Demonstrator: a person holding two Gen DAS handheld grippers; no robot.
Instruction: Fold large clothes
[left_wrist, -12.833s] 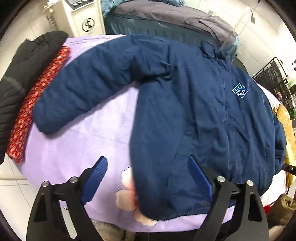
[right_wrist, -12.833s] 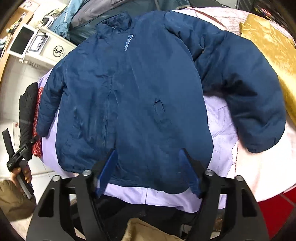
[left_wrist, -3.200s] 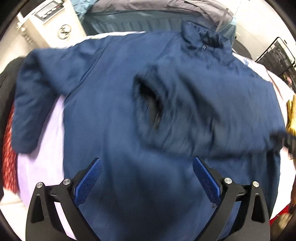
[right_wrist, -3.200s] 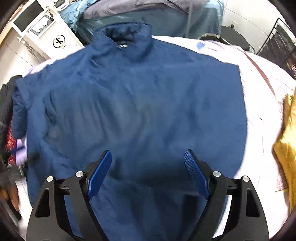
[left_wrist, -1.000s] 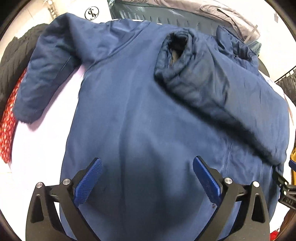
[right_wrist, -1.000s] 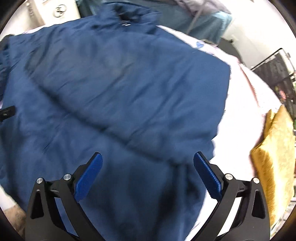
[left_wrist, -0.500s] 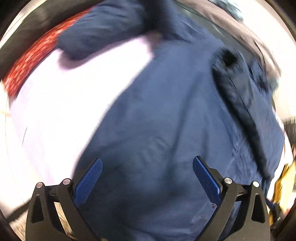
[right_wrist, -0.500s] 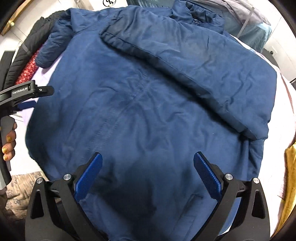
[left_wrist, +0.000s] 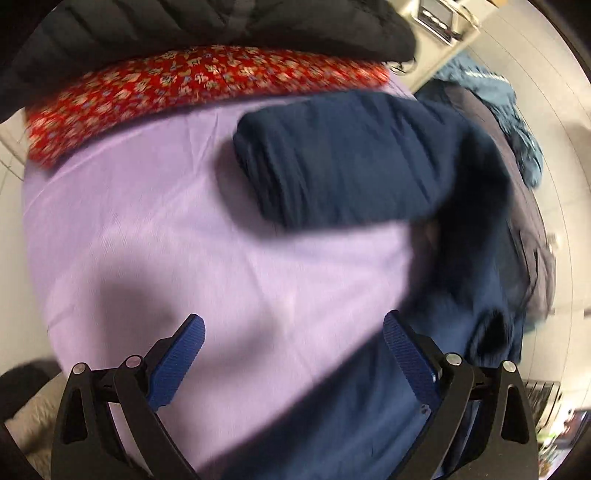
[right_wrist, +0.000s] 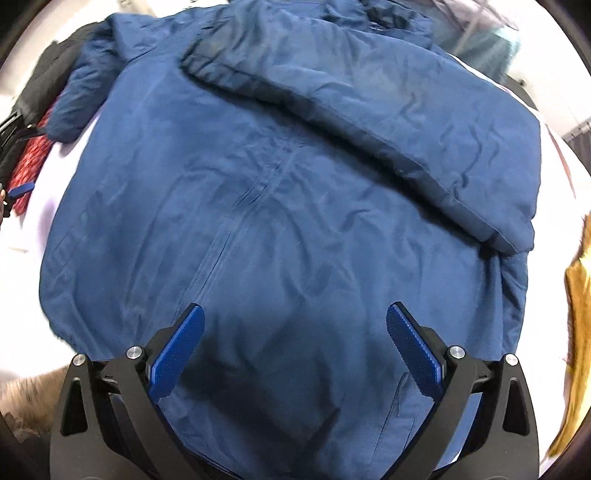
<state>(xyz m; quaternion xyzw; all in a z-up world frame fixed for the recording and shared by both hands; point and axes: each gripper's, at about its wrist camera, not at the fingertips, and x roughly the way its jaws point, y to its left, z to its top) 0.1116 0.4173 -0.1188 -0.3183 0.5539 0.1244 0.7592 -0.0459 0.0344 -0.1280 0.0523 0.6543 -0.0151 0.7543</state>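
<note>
Navy jacket (right_wrist: 280, 221) lies back-up (one sleeve folded across); left tool (left_wrist: 293, 332) and right tool (right_wrist: 295, 325) gape empty.

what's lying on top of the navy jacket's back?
One sleeve lies folded diagonally across the navy jacket, cuff near the collar. The other sleeve rests on the lilac sheet. The jacket's front is hidden underneath.
</note>
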